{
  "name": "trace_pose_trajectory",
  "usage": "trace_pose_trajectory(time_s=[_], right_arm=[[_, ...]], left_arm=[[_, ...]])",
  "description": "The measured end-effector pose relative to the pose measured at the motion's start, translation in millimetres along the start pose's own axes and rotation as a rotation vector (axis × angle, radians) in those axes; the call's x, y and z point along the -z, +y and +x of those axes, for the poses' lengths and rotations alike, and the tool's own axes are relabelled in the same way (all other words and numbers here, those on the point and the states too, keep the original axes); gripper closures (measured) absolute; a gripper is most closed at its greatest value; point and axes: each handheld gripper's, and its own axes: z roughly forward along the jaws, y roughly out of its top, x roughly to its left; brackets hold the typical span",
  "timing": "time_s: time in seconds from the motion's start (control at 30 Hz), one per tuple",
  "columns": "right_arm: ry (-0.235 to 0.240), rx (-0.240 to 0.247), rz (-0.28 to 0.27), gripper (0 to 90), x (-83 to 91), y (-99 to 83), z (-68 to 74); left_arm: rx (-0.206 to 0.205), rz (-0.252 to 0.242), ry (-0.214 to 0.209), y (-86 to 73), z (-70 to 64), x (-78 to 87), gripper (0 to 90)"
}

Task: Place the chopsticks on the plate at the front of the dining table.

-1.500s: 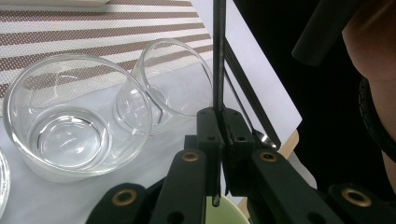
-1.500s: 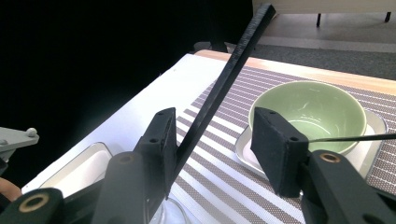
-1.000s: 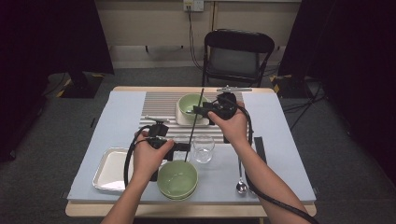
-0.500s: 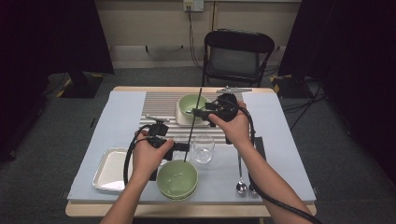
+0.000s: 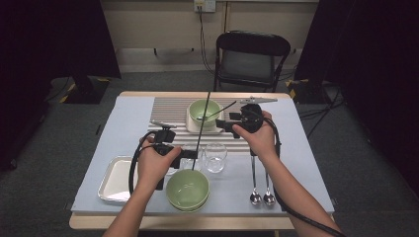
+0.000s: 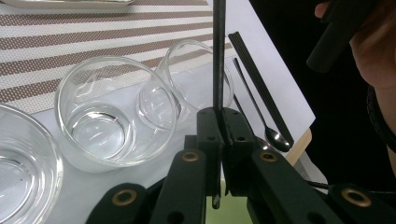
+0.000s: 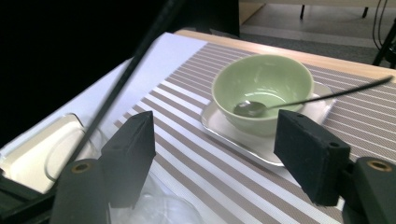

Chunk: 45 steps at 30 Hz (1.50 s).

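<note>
My left gripper point(image 5: 190, 154) point(image 6: 219, 122) is shut on a thin black stick point(image 5: 201, 126) point(image 6: 218, 51), which stands nearly upright over the table's middle. My right gripper point(image 5: 221, 123) point(image 7: 217, 142) is open, its jaws wide apart with nothing between them. It hovers just right of a green bowl point(image 5: 204, 110) point(image 7: 261, 86) on a white square plate point(image 5: 191, 126) point(image 7: 233, 137). A metal spoon point(image 5: 217, 111) point(image 7: 250, 108) rests in that bowl, handle pointing out to the right. The stick point(image 7: 126, 77) crosses the right gripper view diagonally.
Clear glasses point(image 5: 216, 157) point(image 6: 112, 116) stand mid-table beside the left gripper. A second green bowl point(image 5: 188, 189) sits near the front edge, with a metal tray point(image 5: 114, 180) to its left. Two spoons point(image 5: 261, 185) lie at the right. A striped mat point(image 5: 168, 111) covers the back.
My right gripper has drawn back slightly to the right, away from the green bowl. The left gripper and its stick have held still.
</note>
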Motion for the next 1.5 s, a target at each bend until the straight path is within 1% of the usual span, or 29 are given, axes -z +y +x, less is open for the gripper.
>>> trace_pose_trajectory(time_s=[0.07,0.17,0.3,0.37,0.47,0.6,0.8,0.83,0.9,0.97,1.0,1.07,1.13,1.27,1.3,1.37,1.4,1.43,1.5], right_arm=[[-0.011,0.01,0.009,28.7,1.6,-2.2,-3.4],[-0.02,0.009,0.009,27.9,4.5,-5.4,-8.0],[-0.02,0.002,0.014,25.5,7.5,-9.9,-12.4],[-0.016,0.015,0.025,23.6,8.9,-13.0,-14.1],[-0.019,0.02,0.036,23.6,10.1,-18.0,-17.0],[-0.026,0.014,0.047,23.7,12.6,-23.2,-22.1],[-0.035,0.015,0.047,23.9,15.9,-28.0,-27.9],[-0.037,0.015,0.05,24.0,16.5,-28.8,-28.6],[-0.042,0.016,0.047,24.4,17.3,-31.0,-30.8],[-0.047,0.013,0.045,24.7,18.7,-33.6,-33.8],[-0.05,0.01,0.045,24.7,19.1,-34.5,-34.8],[-0.055,0.009,0.046,24.7,20.2,-37.0,-37.4],[-0.056,0.007,0.048,24.9,21.5,-39.5,-39.8],[-0.067,0.006,0.051,24.9,23.8,-43.1,-43.3],[-0.068,0.005,0.049,24.8,24.5,-43.9,-44.2],[-0.07,0.001,0.049,24.9,25.9,-45.8,-46.2],[-0.071,-0.003,0.048,24.8,26.6,-46.8,-47.0],[-0.074,-0.003,0.047,24.8,27.4,-47.9,-48.1],[-0.077,-0.009,0.046,24.8,29.0,-50.2,-50.7]], left_arm=[[0.0,-0.004,-0.002,0.6,0.5,1.1,87.4],[0.003,-0.006,0.002,1.2,0.9,1.6,87.3],[0.002,-0.006,0.009,1.9,2.1,2.3,87.3],[0.008,-0.013,0.009,2.3,2.5,2.4,87.3],[0.008,-0.008,0.009,3.3,3.7,2.8,87.3],[0.008,-0.011,0.014,4.6,3.0,3.3,87.3],[0.009,-0.01,0.025,5.8,2.4,4.3,87.3],[0.005,-0.008,0.027,6.2,2.4,4.9,87.3],[0.008,-0.011,0.016,6.6,2.5,5.6,87.3],[0.008,-0.013,0.02,6.7,2.9,6.1,87.3],[0.016,-0.01,0.019,6.7,2.6,6.7,87.3],[0.019,-0.012,0.024,6.8,2.9,7.2,87.3],[0.023,-0.018,0.017,6.8,3.1,7.2,87.3],[0.023,-0.011,0.018,7.1,2.4,7.1,87.3],[0.017,-0.011,0.018,7.2,2.7,6.8,87.3],[0.026,-0.013,0.008,7.3,2.3,6.3,87.3],[0.016,-0.011,0.012,7.8,2.9,6.5,87.3],[0.022,-0.014,0.013,8.1,2.3,6.3,87.3],[0.015,-0.01,0.021,9.1,1.6,7.1,87.3]])
